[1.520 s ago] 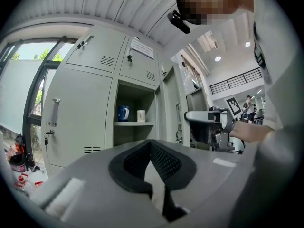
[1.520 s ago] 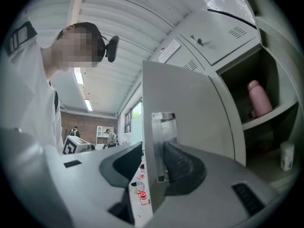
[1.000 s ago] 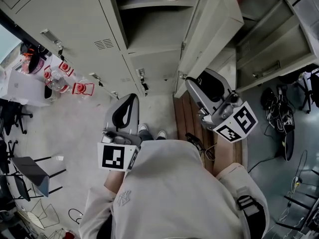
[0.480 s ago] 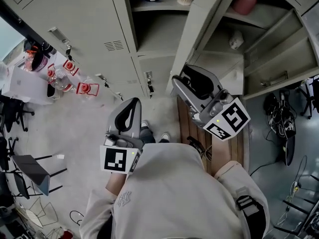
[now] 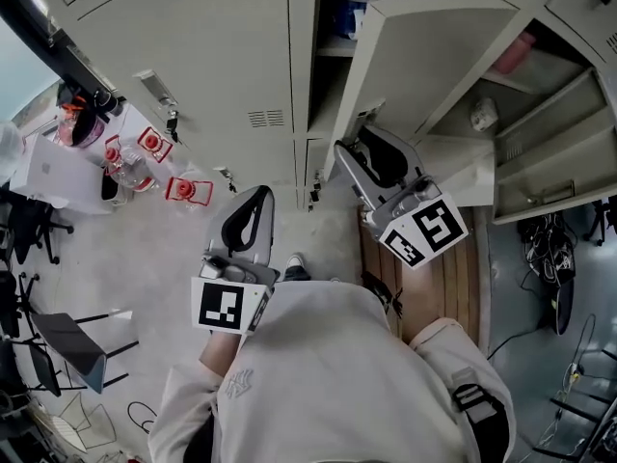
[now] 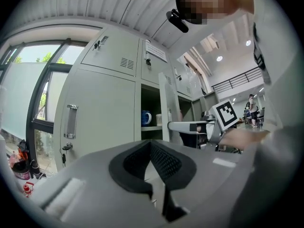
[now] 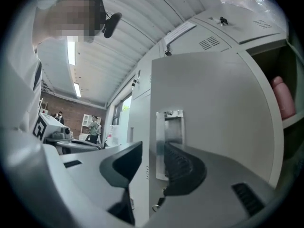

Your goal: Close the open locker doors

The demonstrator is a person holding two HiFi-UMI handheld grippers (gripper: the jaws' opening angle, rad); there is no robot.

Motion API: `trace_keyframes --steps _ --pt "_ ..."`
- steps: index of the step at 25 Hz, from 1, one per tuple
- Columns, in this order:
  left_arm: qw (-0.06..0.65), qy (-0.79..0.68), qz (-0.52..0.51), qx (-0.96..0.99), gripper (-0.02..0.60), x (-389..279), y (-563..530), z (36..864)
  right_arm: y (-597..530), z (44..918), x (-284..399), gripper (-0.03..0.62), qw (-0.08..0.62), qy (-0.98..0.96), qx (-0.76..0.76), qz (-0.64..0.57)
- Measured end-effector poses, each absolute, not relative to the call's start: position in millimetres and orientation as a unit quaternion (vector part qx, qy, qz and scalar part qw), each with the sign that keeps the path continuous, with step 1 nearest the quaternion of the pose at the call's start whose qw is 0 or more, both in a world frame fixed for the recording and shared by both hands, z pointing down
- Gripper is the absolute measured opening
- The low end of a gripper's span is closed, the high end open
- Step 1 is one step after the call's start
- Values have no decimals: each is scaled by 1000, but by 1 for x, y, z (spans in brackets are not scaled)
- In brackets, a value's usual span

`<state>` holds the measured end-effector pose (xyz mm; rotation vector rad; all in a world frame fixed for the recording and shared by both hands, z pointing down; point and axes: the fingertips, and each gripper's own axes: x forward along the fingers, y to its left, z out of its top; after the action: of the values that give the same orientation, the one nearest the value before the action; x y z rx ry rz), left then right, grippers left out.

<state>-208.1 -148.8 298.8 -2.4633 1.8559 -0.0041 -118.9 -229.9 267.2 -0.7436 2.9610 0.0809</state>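
Door (image 5: 434, 56) of the middle locker stands swung out, leaving a mug (image 5: 349, 13) inside exposed. The right claw (image 5: 366, 141) is held level, close up to the door's outer face. Its jaws are spread and grasp nothing, with the handle (image 7: 173, 127) framed between them, probably to push the panel home rather than pinch it. The left claw (image 5: 256, 193) hangs by the shut lockers (image 5: 193, 56), clenched and empty, likely kept clear of the swing.

A blue mug (image 5: 348, 19), a pink bottle (image 5: 514, 54) further right, and black cables (image 5: 552, 254) on the floor (image 5: 145, 249)
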Motion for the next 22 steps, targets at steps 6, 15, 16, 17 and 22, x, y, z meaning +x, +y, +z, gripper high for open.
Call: trace_keyframes --steps 6,15,16,17,22 --pt "31 590 2 -806 8 -233 -163 300 -263 267 -146 112 49 958 -281 35" --pt "27 594 6 -804 8 -263 -176 303 -306 270 -156 112 51 944 -324 32" --pt "27 595 7 -803 8 -265 -177 303 -308 270 -157 112 51 944 -326 32" --pt "27 595 7 -803 8 -266 -179 303 -310 271 -157 112 50 943 -326 32" --pt "24 590 9 -807 7 -265 -190 305 -318 274 -159 111 42 944 -326 31"
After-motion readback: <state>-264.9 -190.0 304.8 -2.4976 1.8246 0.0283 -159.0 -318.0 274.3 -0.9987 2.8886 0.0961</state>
